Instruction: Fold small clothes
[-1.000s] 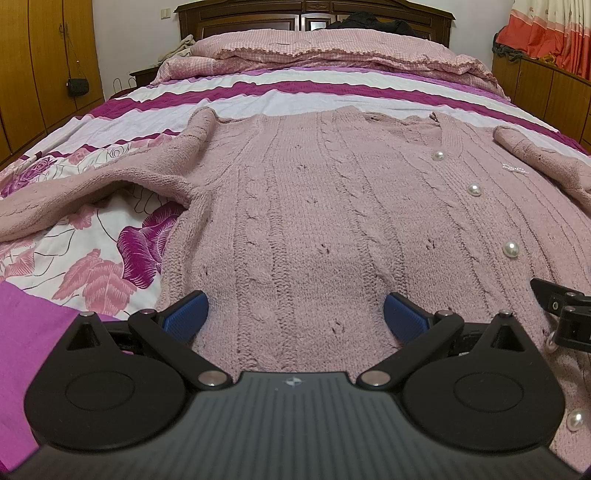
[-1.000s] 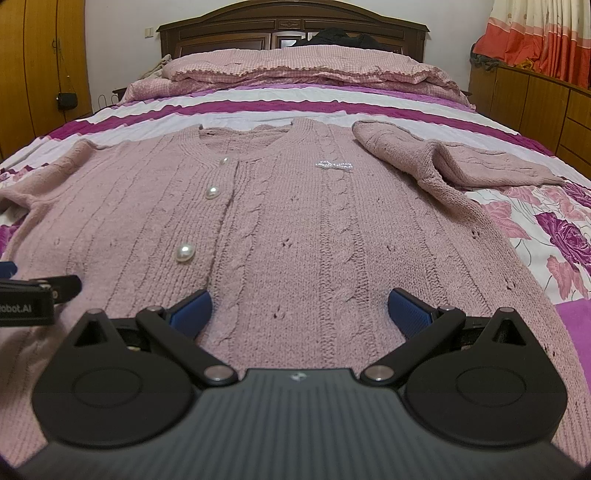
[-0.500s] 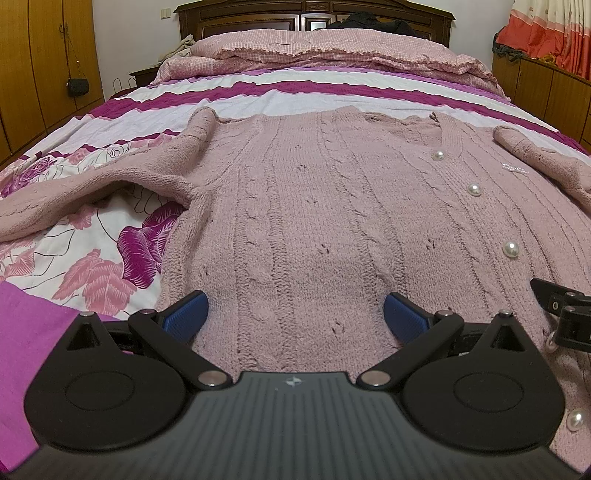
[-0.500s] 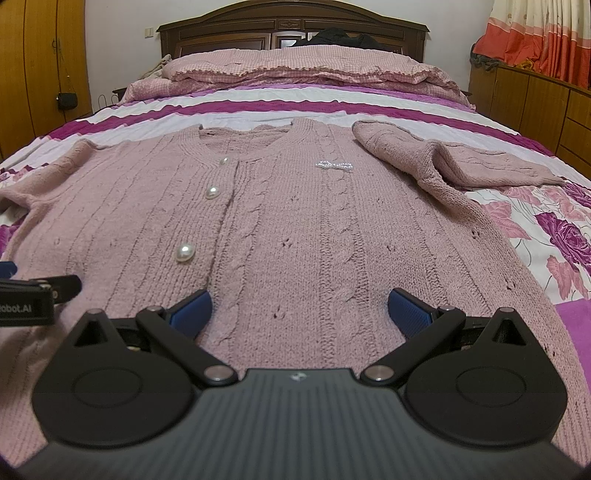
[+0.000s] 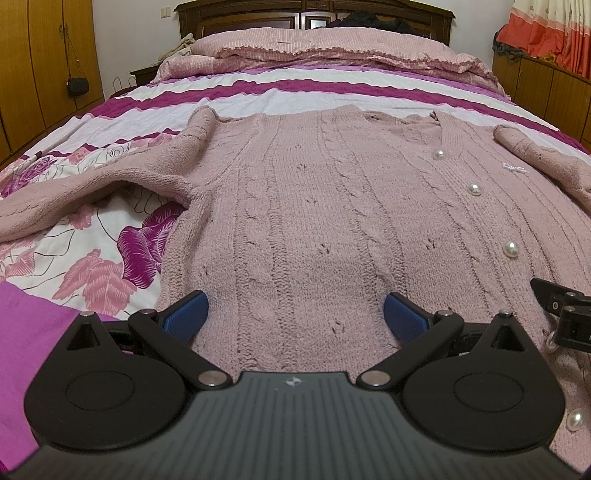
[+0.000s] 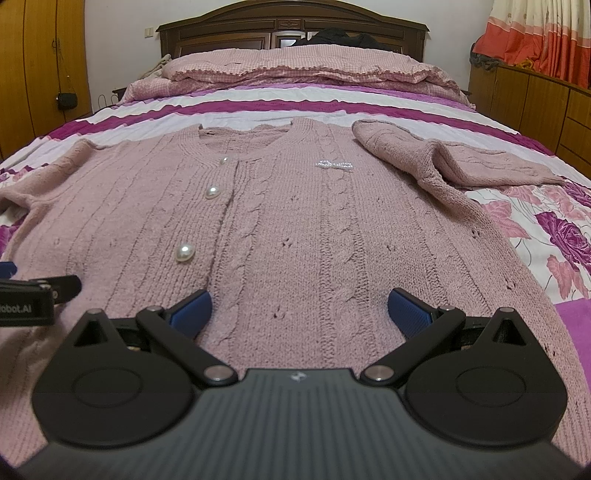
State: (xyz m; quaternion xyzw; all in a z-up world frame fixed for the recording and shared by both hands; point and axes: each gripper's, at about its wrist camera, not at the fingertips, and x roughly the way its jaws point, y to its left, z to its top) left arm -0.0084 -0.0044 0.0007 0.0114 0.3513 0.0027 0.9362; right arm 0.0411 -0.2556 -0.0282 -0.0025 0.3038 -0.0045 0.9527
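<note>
A pink cable-knit cardigan [image 5: 332, 206] with pearl buttons lies flat, front up, on the bed; it also shows in the right wrist view [image 6: 295, 221]. Its left sleeve [image 5: 92, 184] stretches out to the left. Its right sleeve [image 6: 443, 162] is bent across near the shoulder. My left gripper [image 5: 295, 314] is open and empty, low over the hem on the cardigan's left half. My right gripper [image 6: 299, 310] is open and empty, low over the hem on the right half. Each gripper's edge shows in the other's view.
The bed has a floral and purple-striped sheet [image 5: 92, 258], a pink quilt [image 6: 295, 70] and a dark wooden headboard [image 6: 291, 29] at the far end. Wooden wardrobes [image 5: 40, 74] stand left, a wooden cabinet [image 6: 535, 107] and orange curtains right.
</note>
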